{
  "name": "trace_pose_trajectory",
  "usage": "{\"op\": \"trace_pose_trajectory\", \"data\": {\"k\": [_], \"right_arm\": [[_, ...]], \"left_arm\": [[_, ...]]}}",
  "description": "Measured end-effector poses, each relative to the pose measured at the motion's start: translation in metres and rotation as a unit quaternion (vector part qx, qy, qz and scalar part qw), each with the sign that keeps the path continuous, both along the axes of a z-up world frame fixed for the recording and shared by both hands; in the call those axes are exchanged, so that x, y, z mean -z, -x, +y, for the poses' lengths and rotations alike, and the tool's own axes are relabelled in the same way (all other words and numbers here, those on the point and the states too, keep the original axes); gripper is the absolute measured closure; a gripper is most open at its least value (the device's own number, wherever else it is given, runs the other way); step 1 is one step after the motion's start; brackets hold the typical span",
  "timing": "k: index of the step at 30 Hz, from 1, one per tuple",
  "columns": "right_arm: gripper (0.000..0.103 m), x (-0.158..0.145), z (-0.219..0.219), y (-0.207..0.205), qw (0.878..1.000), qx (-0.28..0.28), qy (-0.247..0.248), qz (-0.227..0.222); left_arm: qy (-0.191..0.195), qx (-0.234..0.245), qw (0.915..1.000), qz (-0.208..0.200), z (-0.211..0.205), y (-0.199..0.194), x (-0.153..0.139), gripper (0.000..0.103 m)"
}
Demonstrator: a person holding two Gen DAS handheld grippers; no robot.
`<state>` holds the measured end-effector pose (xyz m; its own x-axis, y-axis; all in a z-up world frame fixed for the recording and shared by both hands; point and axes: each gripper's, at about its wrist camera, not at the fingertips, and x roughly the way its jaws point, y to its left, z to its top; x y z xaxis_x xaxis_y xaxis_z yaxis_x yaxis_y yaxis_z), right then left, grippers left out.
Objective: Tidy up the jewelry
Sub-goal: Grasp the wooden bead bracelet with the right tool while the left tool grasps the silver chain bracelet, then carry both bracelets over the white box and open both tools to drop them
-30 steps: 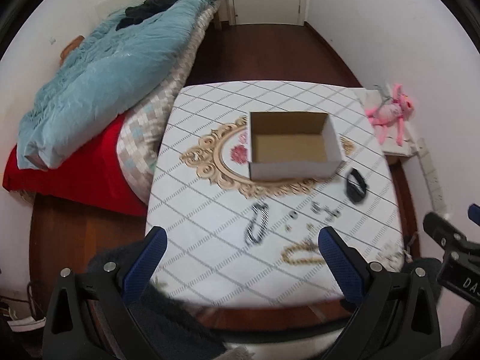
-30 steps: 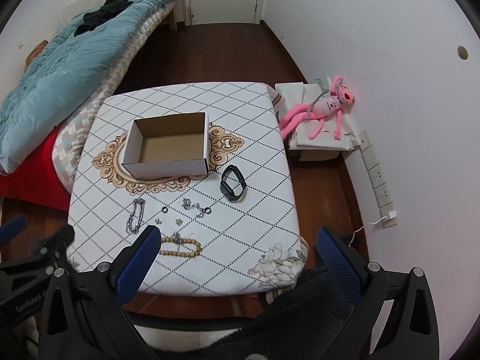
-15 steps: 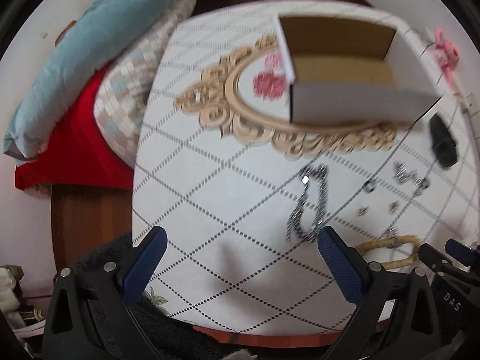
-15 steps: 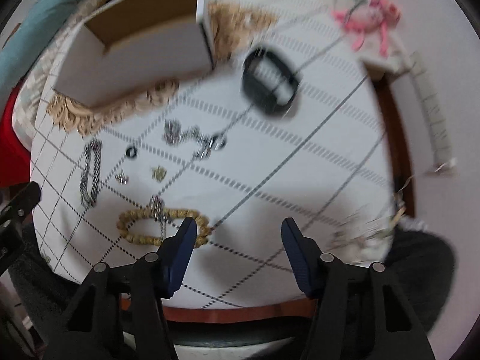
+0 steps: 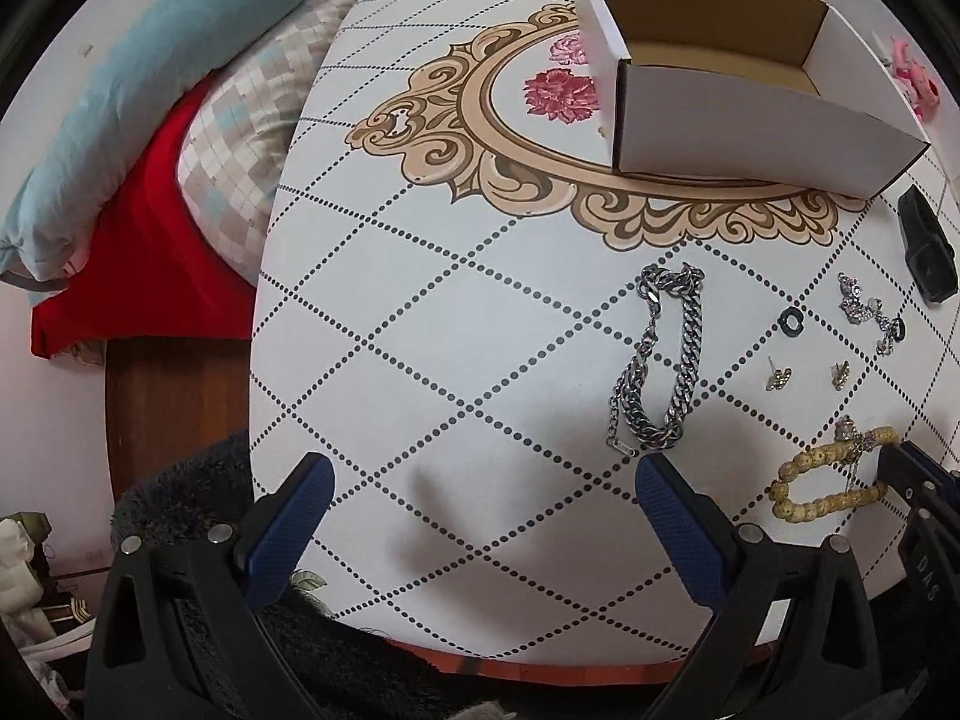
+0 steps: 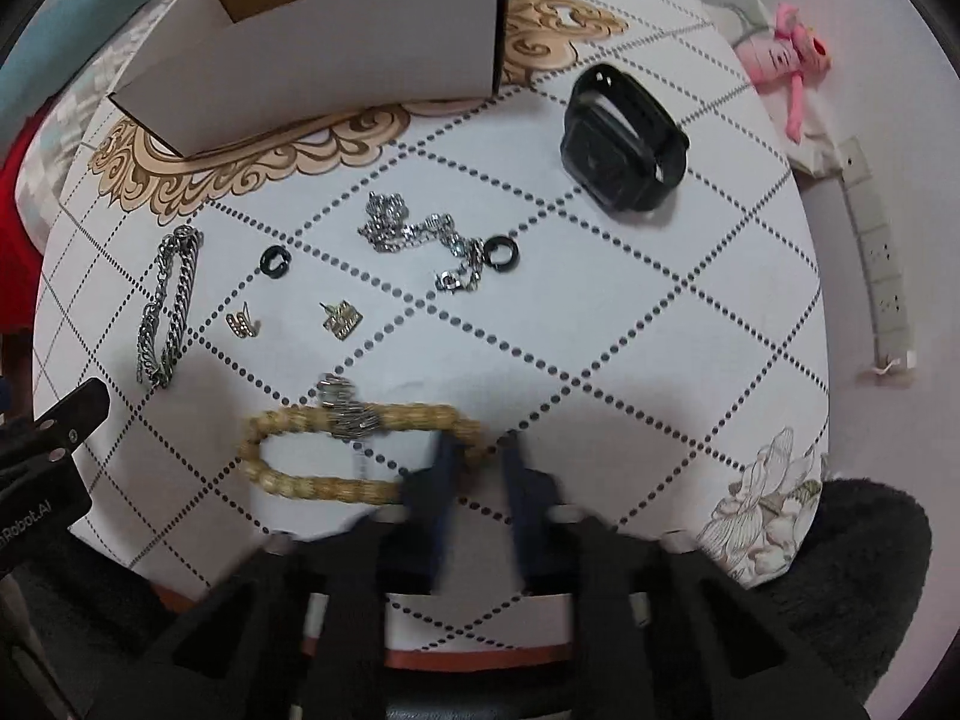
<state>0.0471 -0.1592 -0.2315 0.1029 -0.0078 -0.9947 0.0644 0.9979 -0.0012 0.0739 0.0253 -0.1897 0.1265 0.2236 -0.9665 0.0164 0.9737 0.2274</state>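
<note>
A tan bead bracelet [image 6: 312, 483] lies near the table's front edge; it also shows in the left wrist view [image 5: 828, 480]. My right gripper [image 6: 480, 456] has its fingers narrowed around the bracelet's right end, blurred. A silver chain bracelet [image 5: 660, 360] lies just ahead of my left gripper [image 5: 480, 486], which is open and empty. Two black rings [image 6: 275, 261], two small earrings [image 6: 342, 319], a silver chain [image 6: 414, 231] and a black watch [image 6: 621, 141] lie on the cloth. An open white cardboard box [image 5: 720, 66] stands behind them.
The table [image 5: 420, 300] has a white diamond-patterned cloth. A bed with a blue duvet [image 5: 138, 78] and red sheet is to the left. A pink plush toy [image 6: 786, 60] lies on the right by the wall.
Both grippers have moved down and forward over the table. My right gripper's fingers have closed from wide to narrow around the bead bracelet's end. The left gripper stays open.
</note>
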Motion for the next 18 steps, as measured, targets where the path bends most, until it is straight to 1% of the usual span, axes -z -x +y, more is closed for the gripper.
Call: {"op": "trace_pose_trajectory", "data": {"k": [2, 5, 6, 8, 10, 12, 13, 14, 15, 16, 17, 18], "right_arm": [[0.093, -0.002, -0.006, 0.002, 1.0, 0.012, -0.01, -0.003], [0.093, -0.011, -0.025, 0.0, 0.999, 0.032, -0.016, -0.013], [0.093, -0.015, -0.031, 0.0, 0.999, 0.038, -0.016, -0.015], [0.093, -0.016, -0.04, 0.0, 0.999, 0.046, -0.02, -0.014], [0.093, -0.014, -0.049, -0.001, 0.998, 0.052, -0.025, -0.011], [0.093, -0.015, -0.051, -0.005, 0.998, 0.057, -0.031, -0.008], [0.093, -0.014, -0.051, -0.006, 0.998, 0.059, -0.031, -0.006], [0.093, -0.012, -0.048, -0.018, 0.998, 0.06, -0.033, -0.003], [0.093, -0.01, -0.047, -0.017, 0.997, 0.062, -0.034, 0.001], [0.093, -0.005, -0.049, -0.02, 0.997, 0.064, -0.036, 0.006], [0.093, -0.002, -0.051, -0.02, 0.997, 0.067, -0.04, 0.006], [0.093, -0.002, -0.052, -0.019, 0.997, 0.065, -0.039, 0.006]], "left_arm": [[0.009, -0.001, 1.0, 0.001, 0.002, -0.004, 0.001, 0.001], [0.04, -0.008, 0.9991, 0.003, 0.007, -0.013, 0.005, 0.002], [0.049, -0.009, 0.9988, 0.003, 0.008, -0.016, 0.006, 0.005], [0.062, -0.006, 0.998, 0.006, 0.007, -0.021, 0.011, 0.021], [0.075, 0.0, 0.9971, 0.012, 0.005, -0.026, 0.017, 0.026], [0.089, 0.013, 0.9958, 0.018, 0.0, -0.03, 0.023, 0.028], [0.092, 0.022, 0.9952, 0.022, -0.004, -0.032, 0.026, 0.035], [0.098, 0.03, 0.9946, 0.02, -0.007, -0.032, 0.028, 0.039], [0.102, 0.035, 0.994, 0.016, -0.009, -0.033, 0.027, 0.044], [0.112, 0.041, 0.9928, 0.012, -0.011, -0.033, 0.026, 0.058], [0.13, 0.046, 0.9904, 0.012, -0.012, -0.034, 0.025, 0.078], [0.134, 0.048, 0.9897, 0.016, -0.014, -0.035, 0.026, 0.09]]}}
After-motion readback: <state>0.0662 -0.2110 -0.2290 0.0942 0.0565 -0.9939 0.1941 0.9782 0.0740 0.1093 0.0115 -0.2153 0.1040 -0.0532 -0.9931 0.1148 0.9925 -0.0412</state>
